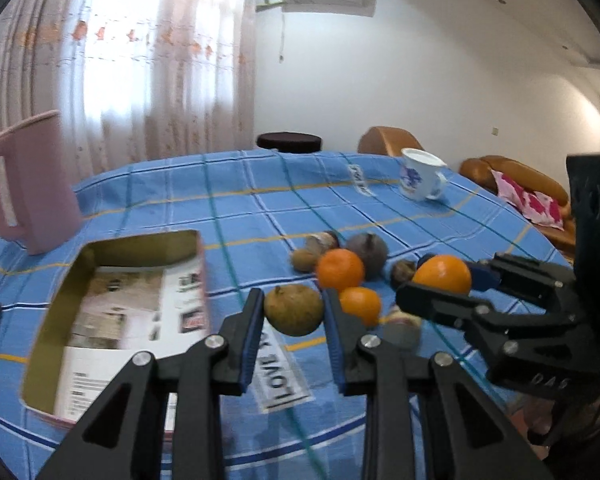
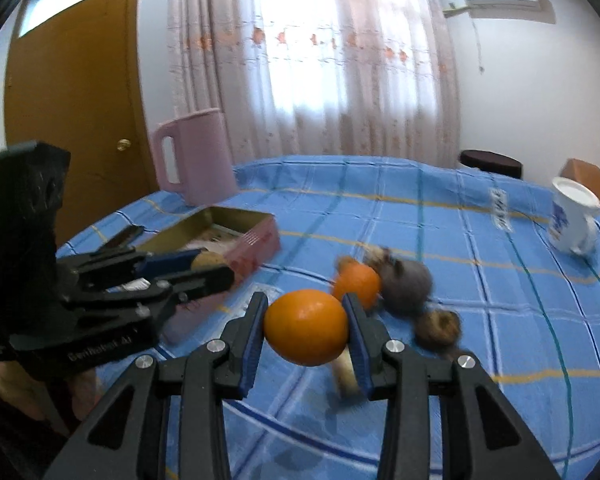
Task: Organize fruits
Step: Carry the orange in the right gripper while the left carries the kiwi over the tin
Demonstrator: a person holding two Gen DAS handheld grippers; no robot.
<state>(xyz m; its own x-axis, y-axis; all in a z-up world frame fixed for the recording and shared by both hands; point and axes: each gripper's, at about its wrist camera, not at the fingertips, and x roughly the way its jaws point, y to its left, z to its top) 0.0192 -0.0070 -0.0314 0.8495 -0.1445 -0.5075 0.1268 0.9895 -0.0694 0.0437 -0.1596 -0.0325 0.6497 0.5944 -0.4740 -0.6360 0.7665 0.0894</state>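
- Left gripper clamps a brown fruit at centre frame.
- Right gripper clamps an orange.
- Next, likely: carry both to the tin box at lower left (2 fruits, lifted clear).

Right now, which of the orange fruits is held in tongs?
The largest orange, clamped between the right tongs above the cloth. The two smaller oranges lie on the table beside the other fruit.

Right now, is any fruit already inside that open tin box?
No fruit shows in it. The tin box holds only printed paper; the part behind its near wall is hidden. The other fruits lie on the tablecloth.
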